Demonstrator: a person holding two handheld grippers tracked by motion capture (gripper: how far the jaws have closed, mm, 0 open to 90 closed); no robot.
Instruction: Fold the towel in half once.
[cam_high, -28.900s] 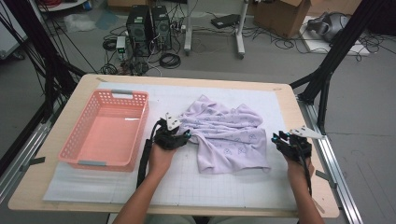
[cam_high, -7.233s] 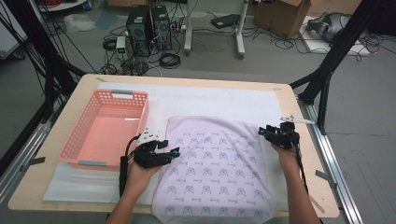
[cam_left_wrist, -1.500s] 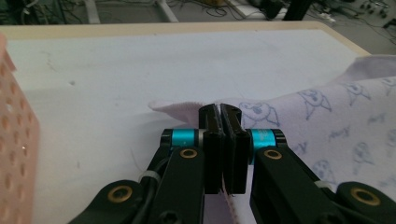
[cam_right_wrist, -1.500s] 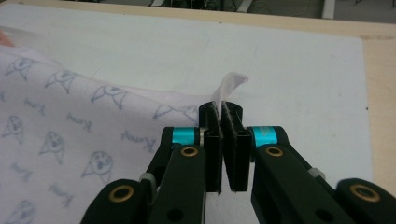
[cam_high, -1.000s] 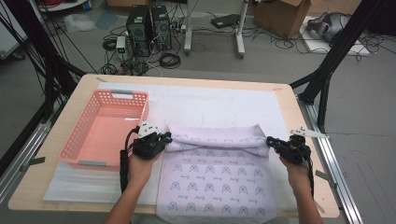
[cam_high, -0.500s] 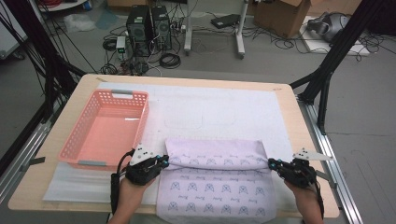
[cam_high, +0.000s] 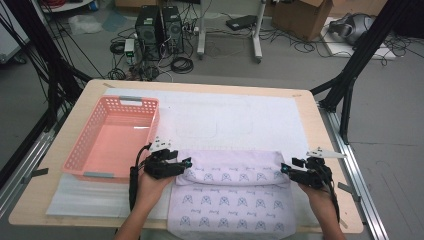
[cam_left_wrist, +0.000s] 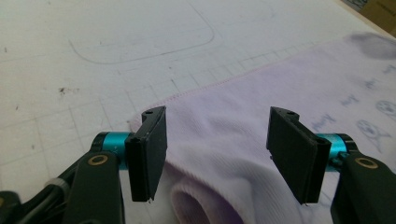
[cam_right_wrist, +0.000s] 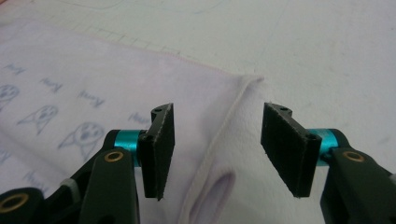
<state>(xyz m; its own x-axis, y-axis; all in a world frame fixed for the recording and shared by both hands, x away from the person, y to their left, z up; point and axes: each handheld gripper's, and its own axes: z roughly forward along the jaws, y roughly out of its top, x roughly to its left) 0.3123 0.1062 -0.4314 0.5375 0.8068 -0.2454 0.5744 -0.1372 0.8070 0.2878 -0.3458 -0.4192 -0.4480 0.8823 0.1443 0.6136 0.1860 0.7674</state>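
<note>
Lower centre of the high view: lilac printed cloth (cam_high: 231, 195) lies flat on the white mat (cam_high: 225, 120), its far part folded toward the person into a band across the frame, with the near edge hanging at the table's (cam_high: 75, 115) front. Left gripper (cam_high: 186, 164) sits at the band's left end, right gripper (cam_high: 284, 170) at its right end, each in 1 hand. Pink basket (cam_high: 112, 137) stands left of centre, just beside the left gripper, with nothing visible inside.

Left gripper view: 2 black jaws have just been opening and now stand apart. The fold's rolled end (cam_left_wrist: 219, 186) lies between and below them; pads not pressing it. Hem runs up toward the upper right; gridded mat fills the upper left.

Right gripper view: jaws likewise just opened, standing apart. Fold's corner (cam_right_wrist: 233, 116) with its seam sits between them, loose, no pad contact. Printed cloth spreads to the left of frame, bare mat to the right.
</note>
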